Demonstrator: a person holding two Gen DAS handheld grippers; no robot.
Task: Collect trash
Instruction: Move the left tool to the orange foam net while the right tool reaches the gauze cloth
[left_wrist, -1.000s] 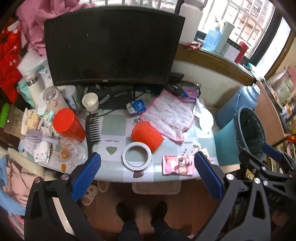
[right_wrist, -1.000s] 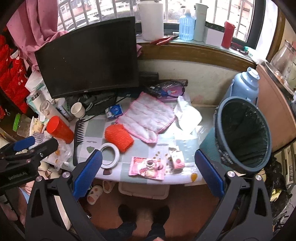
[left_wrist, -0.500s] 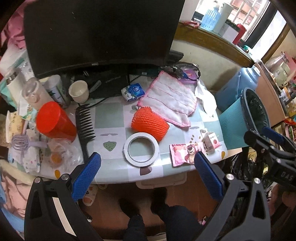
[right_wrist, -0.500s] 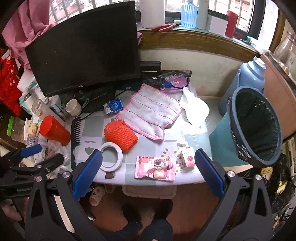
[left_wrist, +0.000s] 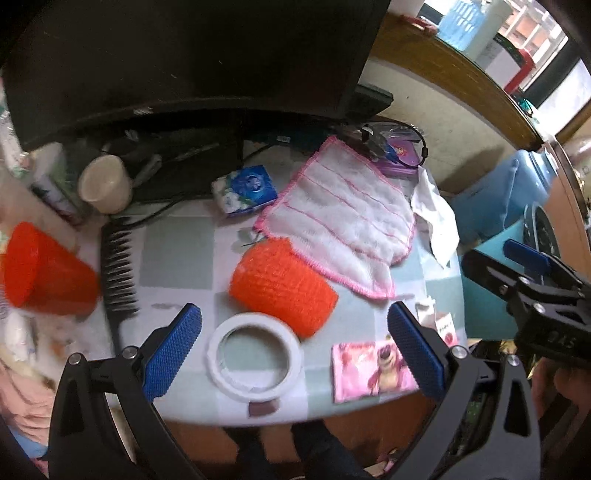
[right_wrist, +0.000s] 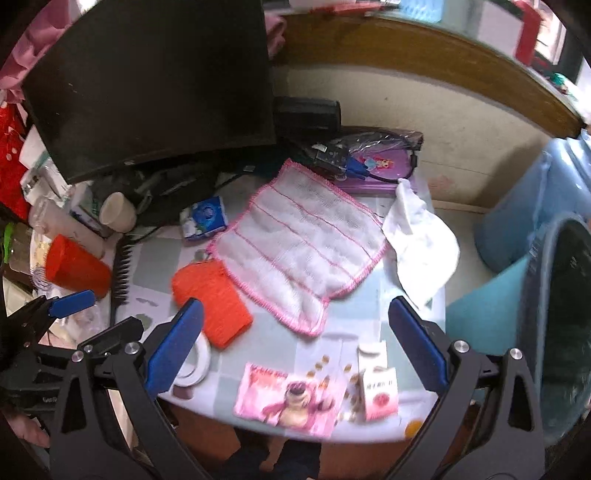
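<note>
On the checked table lie an orange foam net (left_wrist: 282, 286) (right_wrist: 212, 306), a pink bear-print wrapper (left_wrist: 373, 365) (right_wrist: 291, 400), a small white-and-red carton (left_wrist: 445, 326) (right_wrist: 378, 391) and a crumpled white tissue (left_wrist: 436, 218) (right_wrist: 421, 243). A dark bin (right_wrist: 565, 325) stands off the table's right end. My left gripper (left_wrist: 293, 347) hangs open over the front edge, above a white tape roll (left_wrist: 255, 356). My right gripper (right_wrist: 295, 343) is open too, above the wrapper and the carton. Neither holds anything.
A white cloth with pink trim (left_wrist: 343, 218) covers the middle. A black monitor (left_wrist: 184, 55) fills the back. A red cup (left_wrist: 40, 273), a black comb (left_wrist: 118, 273), a beige cup (left_wrist: 105, 184) and a blue tissue pack (left_wrist: 245, 188) crowd the left. A blue jug (right_wrist: 524, 210) stands behind the bin.
Both grippers have come down and forward toward the table, so the items look larger. Both stay open and nothing on the table has moved.
</note>
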